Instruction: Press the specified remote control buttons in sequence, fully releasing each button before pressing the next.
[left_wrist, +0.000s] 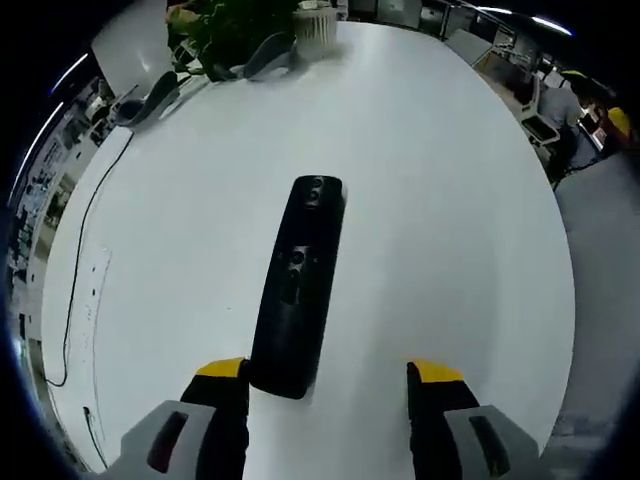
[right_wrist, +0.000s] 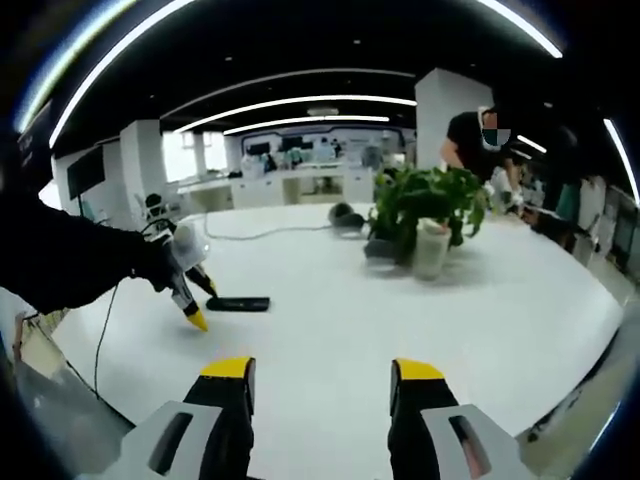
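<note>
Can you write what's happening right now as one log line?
left tool: open, at remote near end | right tool: open, empty | remote: flat on table

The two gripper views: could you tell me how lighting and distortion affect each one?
Left gripper view: evenly lit, white table bulging round from fisheye, remote control sharp with a faint shadow. Right gripper view: dimmer, ceiling light strips bent into arcs, plant soft.

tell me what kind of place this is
Most likely an open-plan office or lab. A large white table carries a potted plant and a black remote control; behind it run long ceiling light strips, pillars, and desks where a person is working.
</note>
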